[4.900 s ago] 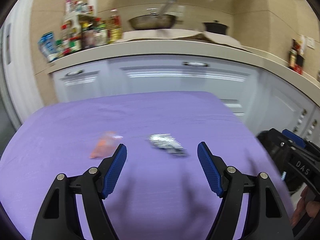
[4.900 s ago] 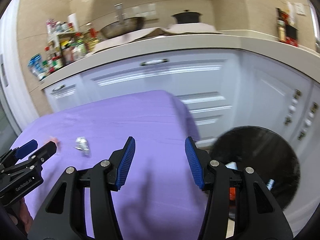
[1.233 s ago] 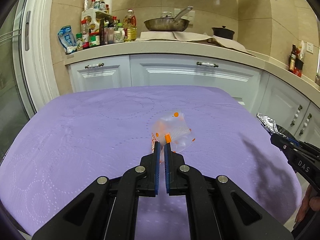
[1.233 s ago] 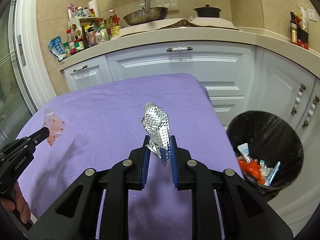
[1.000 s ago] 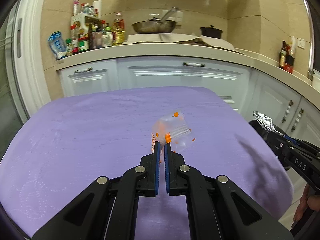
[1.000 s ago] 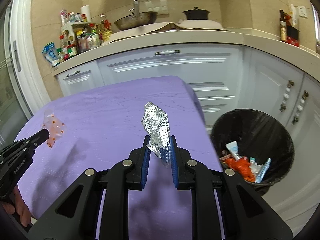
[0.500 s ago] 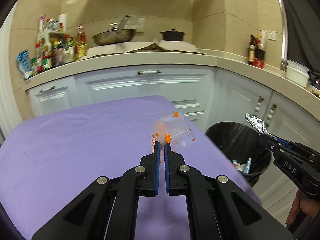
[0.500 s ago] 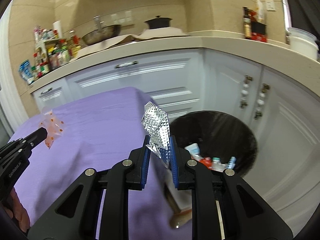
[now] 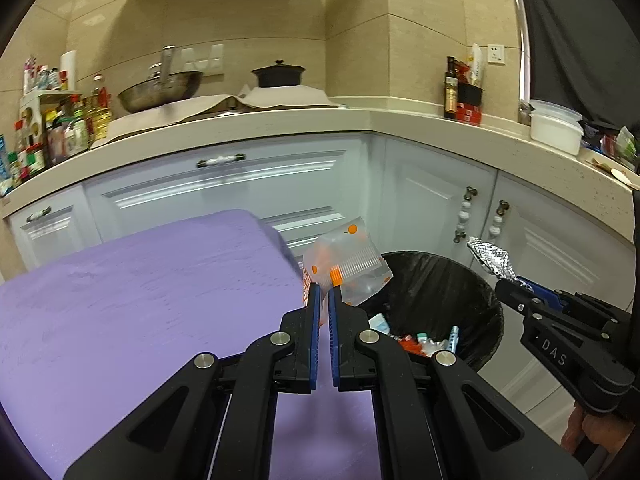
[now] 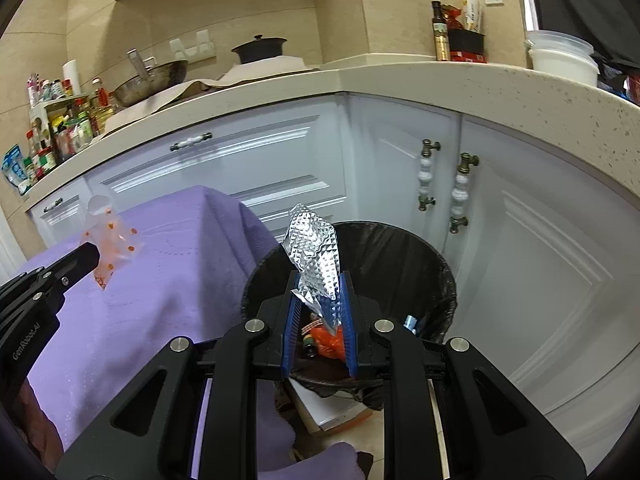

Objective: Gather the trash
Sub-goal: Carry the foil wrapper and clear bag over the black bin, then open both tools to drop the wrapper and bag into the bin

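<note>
My left gripper is shut on a clear plastic wrapper with orange dots, held up over the table's right edge, near the bin. The same wrapper shows at the left in the right wrist view. My right gripper is shut on a crumpled silver foil wrapper, which stands upright above the black trash bin. In the left wrist view the foil wrapper and right gripper hang past the bin, which holds several bits of trash.
A purple-covered table fills the left. White cabinets with knob handles curve behind the bin under a beige counter bearing bottles, a pan, a black pot and white tubs. A person's hand grips the right tool.
Both grippers have swung right, away from the table's middle toward the bin. The foil now hangs over the bin's mouth, and the dotted wrapper has reached the table's right edge. Both grips are unchanged.
</note>
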Available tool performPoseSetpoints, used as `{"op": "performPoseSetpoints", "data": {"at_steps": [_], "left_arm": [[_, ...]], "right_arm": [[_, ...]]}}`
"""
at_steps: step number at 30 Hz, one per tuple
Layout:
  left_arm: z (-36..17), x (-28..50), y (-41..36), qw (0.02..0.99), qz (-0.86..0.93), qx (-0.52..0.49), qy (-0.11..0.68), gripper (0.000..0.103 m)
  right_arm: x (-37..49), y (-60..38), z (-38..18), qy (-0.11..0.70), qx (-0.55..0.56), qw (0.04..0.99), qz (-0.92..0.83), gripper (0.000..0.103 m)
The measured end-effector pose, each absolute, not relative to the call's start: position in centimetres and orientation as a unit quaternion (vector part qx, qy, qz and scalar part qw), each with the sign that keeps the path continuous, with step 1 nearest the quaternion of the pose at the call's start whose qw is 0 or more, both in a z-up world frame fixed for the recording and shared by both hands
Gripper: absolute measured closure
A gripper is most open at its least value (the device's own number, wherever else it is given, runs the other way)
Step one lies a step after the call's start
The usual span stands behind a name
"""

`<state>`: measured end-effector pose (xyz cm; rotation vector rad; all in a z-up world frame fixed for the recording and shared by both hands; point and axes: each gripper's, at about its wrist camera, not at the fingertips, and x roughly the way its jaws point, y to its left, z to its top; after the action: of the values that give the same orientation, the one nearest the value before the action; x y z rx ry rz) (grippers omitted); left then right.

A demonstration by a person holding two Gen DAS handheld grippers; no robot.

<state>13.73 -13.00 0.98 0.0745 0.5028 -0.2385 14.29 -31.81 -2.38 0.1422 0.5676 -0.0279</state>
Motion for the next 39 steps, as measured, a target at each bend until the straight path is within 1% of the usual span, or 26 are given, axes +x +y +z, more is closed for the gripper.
{"op": "performPoseSetpoints", "data": {"at_steps": [11,30,39], "left_arm": [[0.3,15.3,-16.3,0.957,-0.131,0.044,0.254,0.098],[-0.4,17.6,-18.7,0.955,-0.135,0.051,0.259,0.098],[-1.2,19.6,-20.0,0.954,-0.135,0.057,0.263,0.097]], "right_arm": [[15.1,-34.0,-3.1,0.282,0.082,0.955,-0.027,0.085],[17.1,-36.1,-3.5,0.280,0.086,0.955,-0.033,0.085],[19.3,-36.8,-4.7,0.287,0.084,0.953,-0.042,0.084]]}}
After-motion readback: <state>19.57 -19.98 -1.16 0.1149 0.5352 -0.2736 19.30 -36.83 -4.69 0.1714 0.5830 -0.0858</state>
